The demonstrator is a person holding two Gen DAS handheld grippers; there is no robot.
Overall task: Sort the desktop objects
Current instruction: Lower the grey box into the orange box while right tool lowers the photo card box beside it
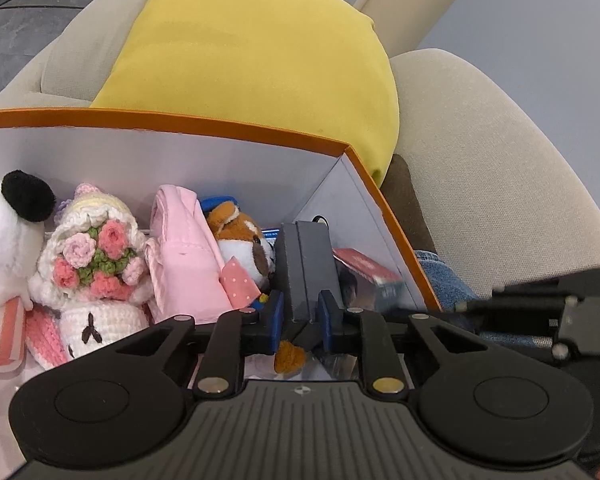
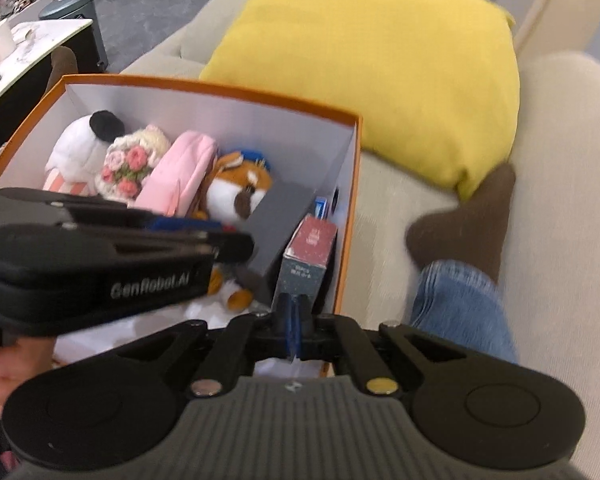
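An orange-rimmed white box (image 1: 140,120) (image 2: 204,88) sits on a beige sofa. In it lie a white plush with a black ear (image 1: 8,232) (image 2: 88,136), a crocheted flower doll (image 1: 96,264) (image 2: 128,164), a pink pouch (image 1: 184,256) (image 2: 180,176), a fox plush (image 1: 244,240) (image 2: 240,188) and a red-topped carton (image 1: 364,266) (image 2: 312,248). My left gripper (image 1: 300,312) is shut on a dark grey box (image 1: 306,264) (image 2: 276,224), holding it inside the box by the right wall. My right gripper (image 2: 294,316) is shut and empty at the box's near right corner.
A yellow cushion (image 1: 252,60) (image 2: 380,68) leans on the sofa behind the box. A person's jeans leg (image 2: 460,300) and brown sock (image 2: 468,216) lie to the right. A white table (image 2: 24,48) and a bin (image 2: 76,4) stand far left.
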